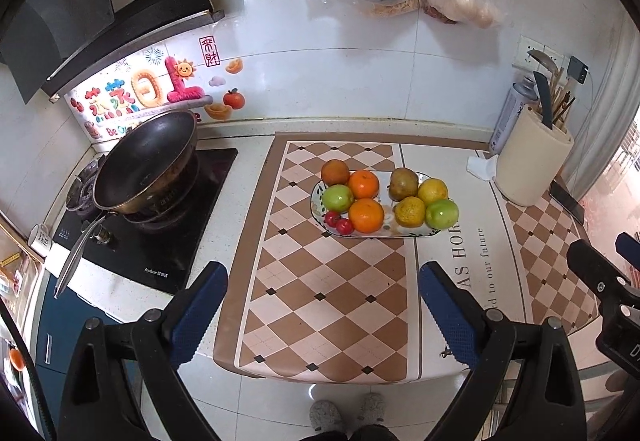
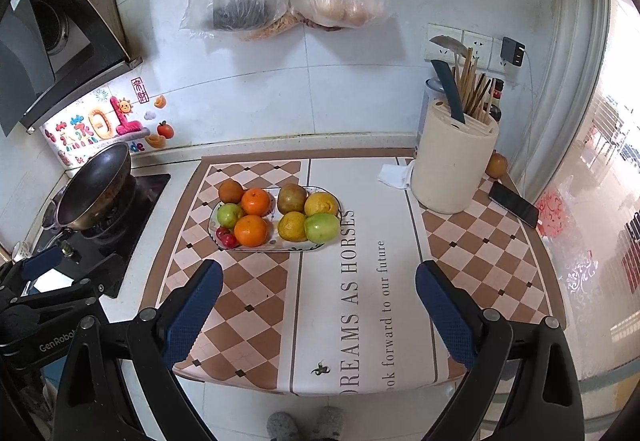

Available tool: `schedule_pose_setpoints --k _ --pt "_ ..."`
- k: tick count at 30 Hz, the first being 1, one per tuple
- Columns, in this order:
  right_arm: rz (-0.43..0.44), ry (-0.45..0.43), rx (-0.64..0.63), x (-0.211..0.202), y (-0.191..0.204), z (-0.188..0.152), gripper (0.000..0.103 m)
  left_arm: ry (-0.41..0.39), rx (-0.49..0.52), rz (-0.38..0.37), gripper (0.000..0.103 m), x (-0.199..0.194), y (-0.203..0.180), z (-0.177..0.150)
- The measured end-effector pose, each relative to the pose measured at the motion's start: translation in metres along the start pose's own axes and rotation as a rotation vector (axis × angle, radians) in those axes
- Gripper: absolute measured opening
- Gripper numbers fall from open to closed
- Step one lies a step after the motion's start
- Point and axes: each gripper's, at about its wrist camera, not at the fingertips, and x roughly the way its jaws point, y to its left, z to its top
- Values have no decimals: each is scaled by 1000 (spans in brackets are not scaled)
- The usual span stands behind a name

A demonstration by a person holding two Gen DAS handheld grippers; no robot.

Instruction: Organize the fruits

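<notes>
Both hand-held grippers, left (image 1: 323, 295) and right (image 2: 319, 291), hover wide open and empty, near the oval patterned plate (image 2: 326, 198) of piled fruit mid-tabletop (image 2: 472, 253). Nudging one round orange (image 2: 251, 230) could roll neighbours off.

Mat (image 2: 348, 281) on the tabletop: "DREAMS AS HORSES", "look forward to our future". Left gripper (image 2: 40, 269) body: "GenRobot", partly cut off.

Mat (image 2: 352, 301) near the plate (image 2: 256, 247) lies bare, open to approach from the near edge. Obstacles: wok (image 2: 94, 187) far left, knife block (image 2: 452, 165) far right, phone (image 2: 513, 204) beside it.
</notes>
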Motion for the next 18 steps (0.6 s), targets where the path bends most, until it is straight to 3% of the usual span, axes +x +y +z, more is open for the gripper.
schedule_pose_setpoints --k 18 --pt "5 -8 -1 1 0 5 99 -26 -15 -15 98 -6 -2 9"
